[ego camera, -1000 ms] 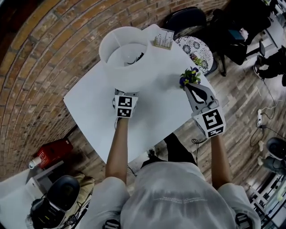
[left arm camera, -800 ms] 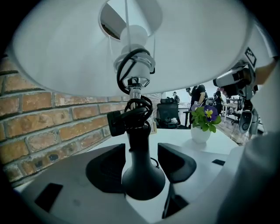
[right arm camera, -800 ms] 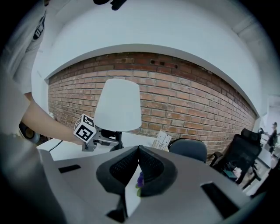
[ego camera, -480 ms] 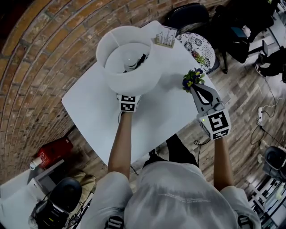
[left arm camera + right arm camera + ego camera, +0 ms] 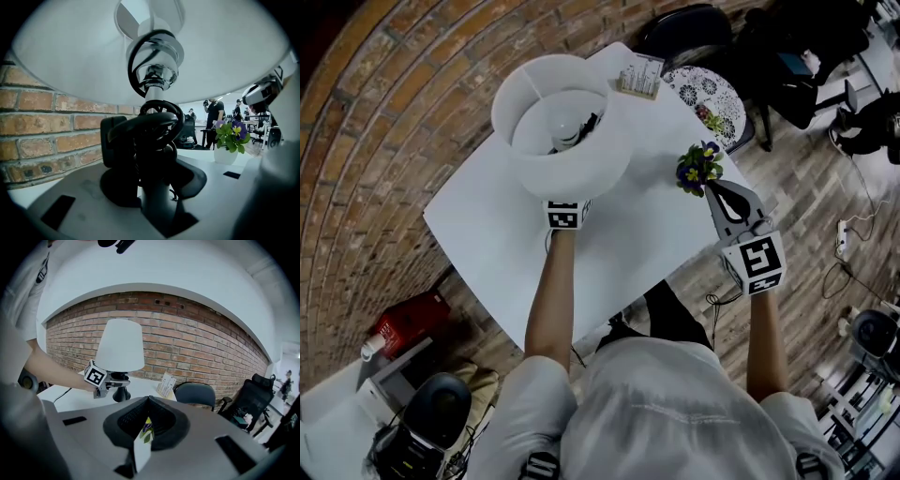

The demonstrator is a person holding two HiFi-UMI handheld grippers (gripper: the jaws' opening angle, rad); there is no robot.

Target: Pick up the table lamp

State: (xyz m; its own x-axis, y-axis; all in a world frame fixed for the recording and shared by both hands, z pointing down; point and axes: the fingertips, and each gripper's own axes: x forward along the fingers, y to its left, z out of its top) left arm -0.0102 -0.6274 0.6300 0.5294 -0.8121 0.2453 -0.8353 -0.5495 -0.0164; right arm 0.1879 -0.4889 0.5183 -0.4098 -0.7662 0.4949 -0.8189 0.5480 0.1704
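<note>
The left hand-held gripper (image 5: 151, 145) is clamped on the cord-wrapped chrome stem of the white-shaded table lamp (image 5: 567, 141). The shade spreads directly above the jaws, and the black base sits just below them, at or barely off the white tabletop (image 5: 628, 248). The grasp looks made, so next comes a straight, steady lift. Off to its right, the right hand-held gripper (image 5: 146, 420) pinches a small white-potted purple-flowered plant (image 5: 698, 164).

Bare tabletop (image 5: 628, 246) between lamp (image 5: 567, 167) and flower pot (image 5: 698, 167) — passable.
</note>
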